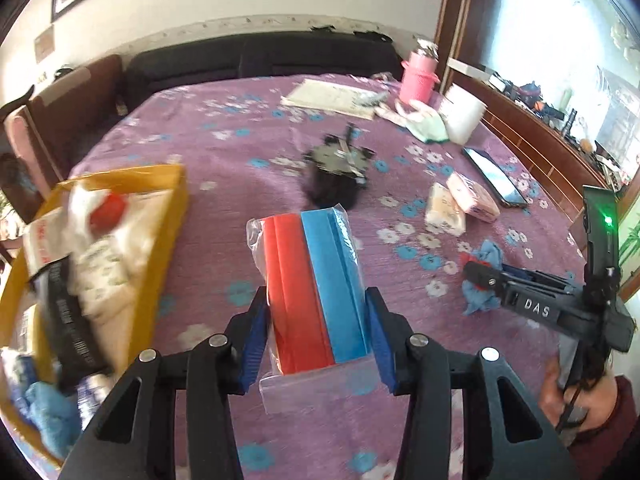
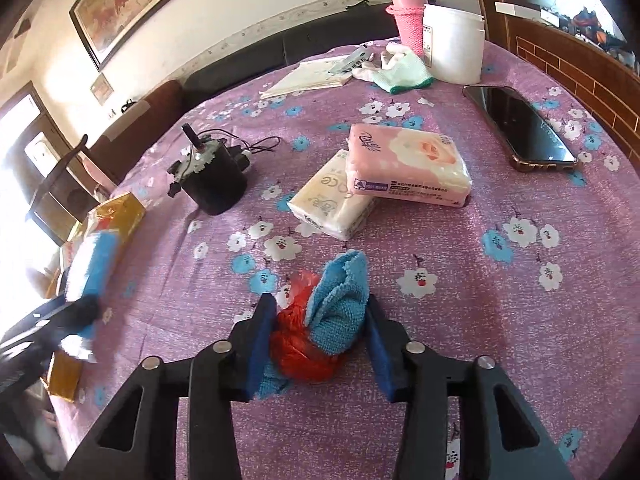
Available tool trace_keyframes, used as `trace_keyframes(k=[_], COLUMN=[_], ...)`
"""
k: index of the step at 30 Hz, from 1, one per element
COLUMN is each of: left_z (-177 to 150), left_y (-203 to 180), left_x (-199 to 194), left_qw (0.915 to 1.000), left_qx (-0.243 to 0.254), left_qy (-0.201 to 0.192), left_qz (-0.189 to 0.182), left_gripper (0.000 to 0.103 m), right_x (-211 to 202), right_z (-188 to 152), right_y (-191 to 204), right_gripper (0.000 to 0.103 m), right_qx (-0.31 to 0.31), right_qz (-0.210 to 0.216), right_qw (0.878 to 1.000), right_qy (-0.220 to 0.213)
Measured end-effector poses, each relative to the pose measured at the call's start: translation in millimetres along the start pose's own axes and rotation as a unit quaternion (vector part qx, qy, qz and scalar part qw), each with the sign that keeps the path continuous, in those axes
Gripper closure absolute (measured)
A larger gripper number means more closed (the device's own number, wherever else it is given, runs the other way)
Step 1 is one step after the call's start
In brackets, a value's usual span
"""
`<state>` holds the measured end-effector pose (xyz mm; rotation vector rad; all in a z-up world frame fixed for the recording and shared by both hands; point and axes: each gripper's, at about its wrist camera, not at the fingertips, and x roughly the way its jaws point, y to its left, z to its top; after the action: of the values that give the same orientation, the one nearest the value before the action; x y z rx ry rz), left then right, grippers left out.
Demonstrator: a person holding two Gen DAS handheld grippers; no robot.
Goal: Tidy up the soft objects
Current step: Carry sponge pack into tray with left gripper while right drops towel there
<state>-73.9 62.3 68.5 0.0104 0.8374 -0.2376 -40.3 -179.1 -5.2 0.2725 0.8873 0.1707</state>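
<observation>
Blurred and cut off
The yellow box (image 1: 160,240) is motion-blurred and cropped at the left edge; its contents cannot be identified.

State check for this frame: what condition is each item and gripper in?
left gripper: shut on red-and-blue pack
red-and-blue pack: wrapped in clear plastic, held
right gripper: closing around blue cloth
blue cloth: bunched with red bag
yellow box: open, partly filled
phone: flat, screen dark
pink bottle: upright, capped

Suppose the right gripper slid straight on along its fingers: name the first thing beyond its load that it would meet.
Probably the two tissue packs: the right gripper, shut on a blue cloth and red plastic bag, points at the cream pack lying under the pink one. Depth is uncertain.
</observation>
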Motion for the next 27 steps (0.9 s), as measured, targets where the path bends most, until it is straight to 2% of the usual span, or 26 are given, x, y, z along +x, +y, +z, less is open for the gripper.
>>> trace_keyframes(k=[2,7,12,20,27], left_z=[-3.7,-11.4,-18.1,-29.8,-39.9], left_y=[11.8,44.8,72.9,113.2,146.2], left_x=[-8.8,-26.5,-39.4,-54.7,-65.3], left_qw=[1.0000,0.9992,0.9977,0.9951,0.9934], left_qx=[-0.007,-0.034,-0.059,-0.087,-0.100], left_qy=[-0.006,-0.021,-0.034,-0.047,-0.052], left_qz=[0.003,0.007,0.005,0.007,0.023], left_gripper=[0.058,0.058,0.058,0.058,0.058], right_x=[-3.5,-14.8,-29.2,-36.8,-23.1], right_z=[-1.0,-3.2,0.3,5.1,1.6], right_y=[3.9,15.5,43.3,117.8,183.2], right_gripper=[0.061,0.061,0.061,0.061,0.061], right_qx=[-0.006,-0.004,-0.029,-0.096,-0.143], right_qz=[-0.012,-0.008,-0.015,-0.004,0.017], right_qw=[1.000,1.000,0.999,0.995,0.990], right_qy=[0.003,0.010,0.000,-0.008,0.003])
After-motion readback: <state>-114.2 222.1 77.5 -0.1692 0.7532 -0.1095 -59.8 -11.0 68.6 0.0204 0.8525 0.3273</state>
